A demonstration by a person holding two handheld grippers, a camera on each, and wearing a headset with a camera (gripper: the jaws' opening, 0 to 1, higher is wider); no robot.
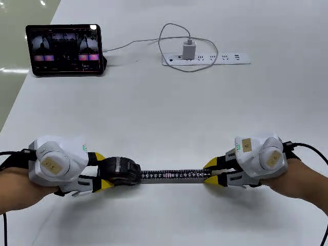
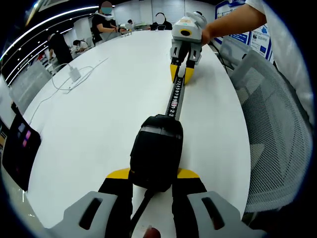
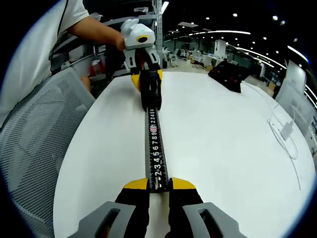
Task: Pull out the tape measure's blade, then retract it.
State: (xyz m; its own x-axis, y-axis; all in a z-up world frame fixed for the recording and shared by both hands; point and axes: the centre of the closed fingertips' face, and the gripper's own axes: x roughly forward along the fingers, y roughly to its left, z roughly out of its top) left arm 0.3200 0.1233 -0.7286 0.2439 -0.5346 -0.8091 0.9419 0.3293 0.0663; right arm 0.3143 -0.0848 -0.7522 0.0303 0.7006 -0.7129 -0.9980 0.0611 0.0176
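Now the blade lies straight from the case, clamped in the left gripper, to the right gripper pinching its tip.

a white table holds a tablet and power strip. a mesh chair stands beside it. strip lights glow overhead.

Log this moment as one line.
left tongs: shut on tape measure | right tongs: shut on blade tip | blade: partly out, along table
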